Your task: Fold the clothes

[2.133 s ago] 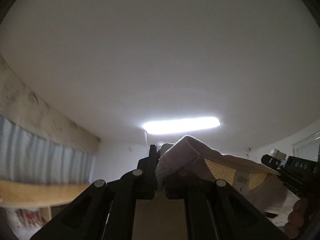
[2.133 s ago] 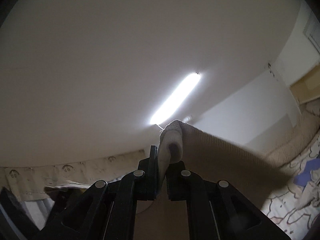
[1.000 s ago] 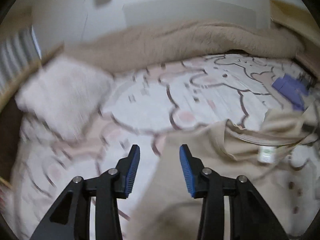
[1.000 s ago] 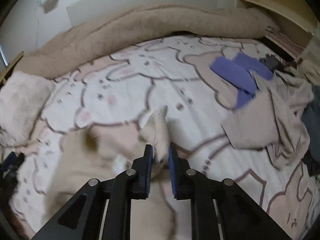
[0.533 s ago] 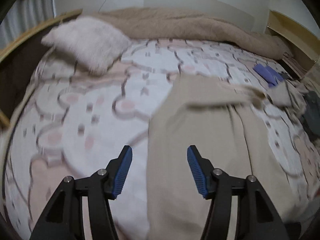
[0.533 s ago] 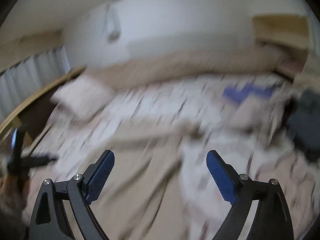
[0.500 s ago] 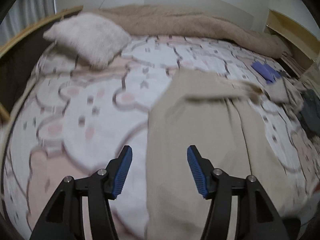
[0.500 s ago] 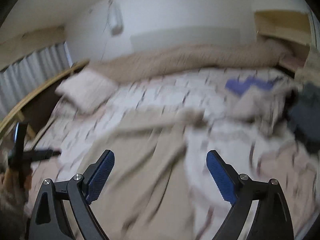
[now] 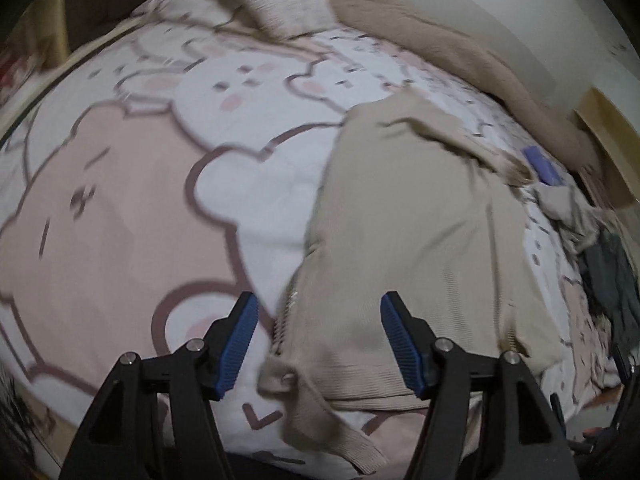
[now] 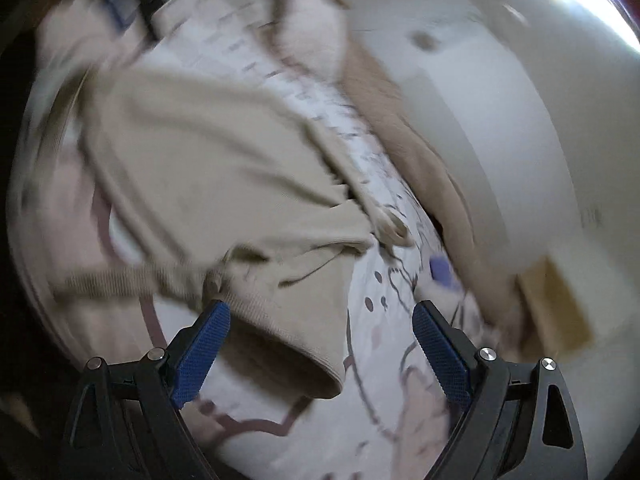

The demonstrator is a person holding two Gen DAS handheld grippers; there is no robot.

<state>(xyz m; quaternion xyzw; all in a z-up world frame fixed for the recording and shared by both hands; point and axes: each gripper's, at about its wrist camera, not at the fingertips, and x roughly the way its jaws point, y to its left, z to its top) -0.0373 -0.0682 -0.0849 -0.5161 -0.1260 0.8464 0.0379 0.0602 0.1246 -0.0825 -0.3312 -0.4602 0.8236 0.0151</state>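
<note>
The patterned bedspread (image 9: pixel 120 208) carries the beige cardigan (image 9: pixel 408 232) spread flat, laid out ready for folding. Over its near hem the left gripper (image 9: pixel 318 340), jaws just widening, and right gripper (image 10: pixel 320 344) gape empty, apparently seeking edges

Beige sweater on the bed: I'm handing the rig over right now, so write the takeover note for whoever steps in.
Left claw: open, its jaws have just been opening, nothing gripped; it points down over the near hem.
Right claw: open wide, empty; a ribbed cuff lies between the jaws, not pinched.
Beige sweater: spread lengthwise on the cartoon-print bedsheet, collar end far, sleeves loose and rumpled.
Other clothes: piled at the bed's right edge.
Done: sweater laid out and released.
Left: smooth it, fold sleeves in, fold the body, then the pile.
</note>
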